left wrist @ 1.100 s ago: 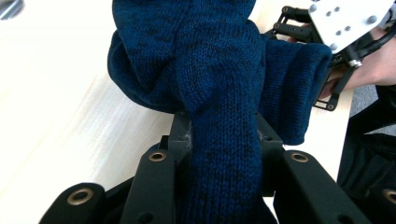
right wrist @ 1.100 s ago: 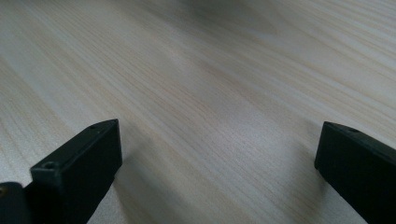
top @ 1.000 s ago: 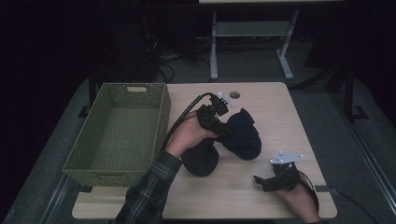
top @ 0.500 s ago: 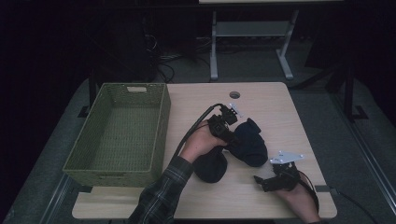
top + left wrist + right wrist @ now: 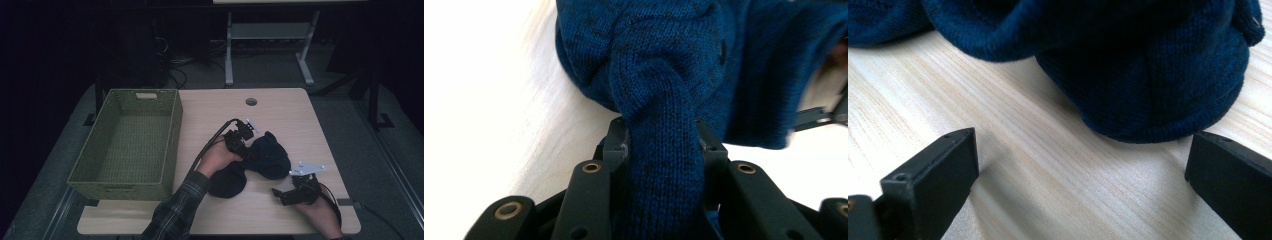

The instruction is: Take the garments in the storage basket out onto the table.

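Observation:
A dark blue knitted garment lies bunched on the wooden table, right of centre. My left gripper is down at its left side, shut on a thick fold of the knit that runs between both jaws. In the right gripper view the garment rests on the wood just beyond the jaws. My right gripper sits low near the table's front right, open, with bare wood between its fingertips.
A green woven basket stands at the table's left, nothing in it. A round cable hole is near the far edge. A white desk frame stands on the floor beyond.
My left gripper has come down and to the right with the knit fold, and the garment has settled lower on the table. The right gripper has stayed put.

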Available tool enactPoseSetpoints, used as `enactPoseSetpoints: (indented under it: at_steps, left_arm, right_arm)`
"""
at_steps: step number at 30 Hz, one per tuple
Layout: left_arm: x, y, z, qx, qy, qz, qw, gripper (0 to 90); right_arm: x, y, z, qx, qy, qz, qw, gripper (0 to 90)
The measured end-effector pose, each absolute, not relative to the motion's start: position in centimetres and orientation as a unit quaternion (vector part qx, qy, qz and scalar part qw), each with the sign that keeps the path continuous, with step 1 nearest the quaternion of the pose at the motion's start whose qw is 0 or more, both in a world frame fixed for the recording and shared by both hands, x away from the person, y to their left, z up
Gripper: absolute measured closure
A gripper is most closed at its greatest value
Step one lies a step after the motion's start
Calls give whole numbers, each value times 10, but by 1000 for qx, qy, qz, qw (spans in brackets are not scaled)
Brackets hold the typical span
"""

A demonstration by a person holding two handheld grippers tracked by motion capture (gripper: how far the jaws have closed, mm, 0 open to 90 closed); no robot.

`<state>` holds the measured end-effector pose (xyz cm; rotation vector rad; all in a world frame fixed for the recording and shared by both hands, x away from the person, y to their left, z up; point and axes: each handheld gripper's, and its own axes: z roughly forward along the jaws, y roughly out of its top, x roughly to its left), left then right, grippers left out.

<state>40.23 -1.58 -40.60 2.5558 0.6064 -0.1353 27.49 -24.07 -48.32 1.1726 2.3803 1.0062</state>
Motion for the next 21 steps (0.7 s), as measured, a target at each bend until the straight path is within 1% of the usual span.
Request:
enactPoseSetpoints:
  at_steps: [5,12,15,16,17,19,20,21]
  left_arm:
    - [406,-16,-423,938,237,-53,247,668]
    - [406,-14,-426,935,241,-52,255,645]
    - [406,-12,-422,937,235,-43,256,535]
    - [406,-11,-420,937,236,-39,256,535]
    - [405,-7,-413,939,229,-30,255,467]
    - [405,-5,-411,939,227,-28,255,414]
    - [404,-4,-407,940,223,-24,258,414]
    - [403,-1,-402,939,221,-17,261,389]
  right_arm:
    - [274,-240,-483,413,828,349,148,4]
    - [274,-240,-483,413,828,349,147,4]
    - [274,-240,-483,412,828,350,148,4]
    - [274,-240,-483,412,828,350,148,4]
    - [274,-240,-483,414,828,349,147,4]
    - [274,-240,-483,414,828,349,147,4]
    - [274,-240,-483,414,828,349,147,4]
    - [274,-240,-483,412,828,349,148,4]
